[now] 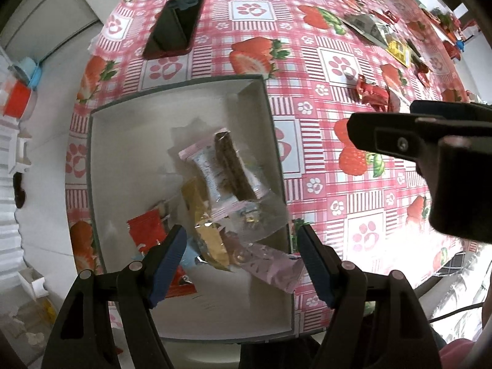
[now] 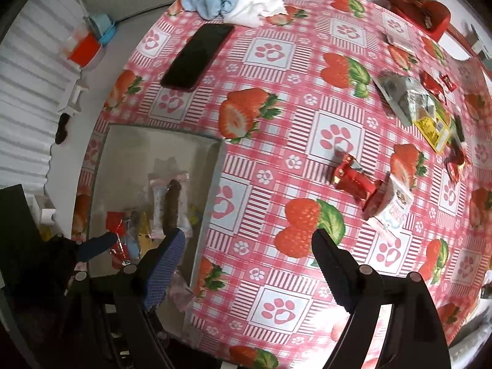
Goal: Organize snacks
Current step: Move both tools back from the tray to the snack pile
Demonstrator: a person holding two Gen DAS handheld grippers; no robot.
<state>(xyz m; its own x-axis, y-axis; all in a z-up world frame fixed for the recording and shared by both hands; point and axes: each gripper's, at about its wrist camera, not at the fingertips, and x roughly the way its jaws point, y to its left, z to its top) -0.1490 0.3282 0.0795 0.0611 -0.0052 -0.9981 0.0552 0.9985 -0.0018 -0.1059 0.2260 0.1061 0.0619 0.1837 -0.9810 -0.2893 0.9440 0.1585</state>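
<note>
Both grippers hang jaws released, empty: left gripper (image 1: 241, 264) over the white box (image 1: 101, 184) of snack packets (image 1: 221, 178), right gripper (image 2: 249, 264) above the desk (image 2: 276, 117).

Tabletop (image 2: 276, 160) covered in a pink checked cloth printed with strawberries and paw prints. Near its left edge sits an open white box (image 1: 123, 160) with a grey rim. Beyond the box lies a black phone (image 2: 198, 57), screen up; past that, at the far edge, a heap of blue and white cloth (image 2: 233, 1). To the right, loose snacks lie scattered: a red wrapped packet (image 2: 353, 180) touching a white packet (image 2: 395, 207), a silver pouch (image 2: 406, 95) overlapping a yellow packet (image 2: 435, 129), small red sweets (image 2: 436, 84) farther off. A red tray (image 2: 430, 15) stands at the far right corner.
</note>
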